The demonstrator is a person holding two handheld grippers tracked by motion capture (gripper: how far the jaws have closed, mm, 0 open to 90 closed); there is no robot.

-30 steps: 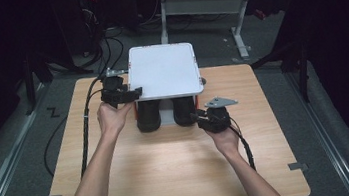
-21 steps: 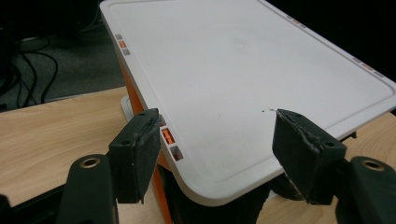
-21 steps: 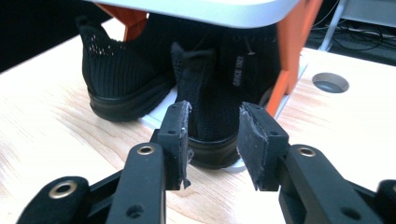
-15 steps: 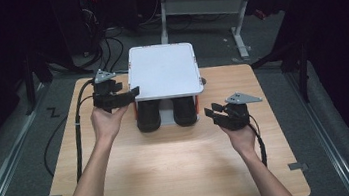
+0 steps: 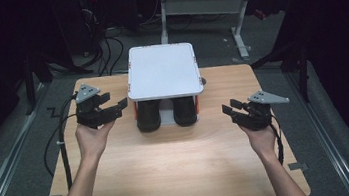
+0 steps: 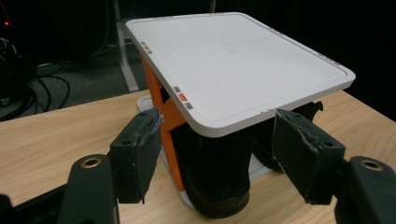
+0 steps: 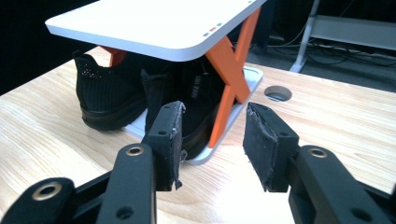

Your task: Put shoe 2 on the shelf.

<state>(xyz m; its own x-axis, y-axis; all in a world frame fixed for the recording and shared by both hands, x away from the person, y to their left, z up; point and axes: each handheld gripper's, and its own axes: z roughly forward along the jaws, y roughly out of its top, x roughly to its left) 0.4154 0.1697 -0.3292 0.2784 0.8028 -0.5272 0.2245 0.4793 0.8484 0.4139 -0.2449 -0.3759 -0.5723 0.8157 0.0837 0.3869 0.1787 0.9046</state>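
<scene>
The wooden surface (image 5: 171, 169) carries a small two-level rack (image 5: 162, 71) standing near its far edge, midway between the sides. The rack has a white square top shelf, orange X-shaped side braces (image 7: 231, 77) and a white base plate resting flat on the wood. A pair of black shoes (image 5: 167, 113) sits on the base plate under the top shelf, side by side, their ends reaching out past the shelf's near edge toward the person.

The left gripper (image 5: 113, 110) is held above the surface just to the left of the rack, at about the height of the shoes, apart from both. In the left gripper view its fingers (image 6: 137, 158) stand spread wide with nothing between them, framing the rack's near corner and one shoe.

The right gripper (image 5: 230, 110) hangs to the right of the rack, farther from it than the left one. Its fingers (image 7: 168, 140) are also parted and empty, aimed at the orange brace and the shoes. A round cable hole (image 7: 277, 94) lies in the surface beside the rack.
</scene>
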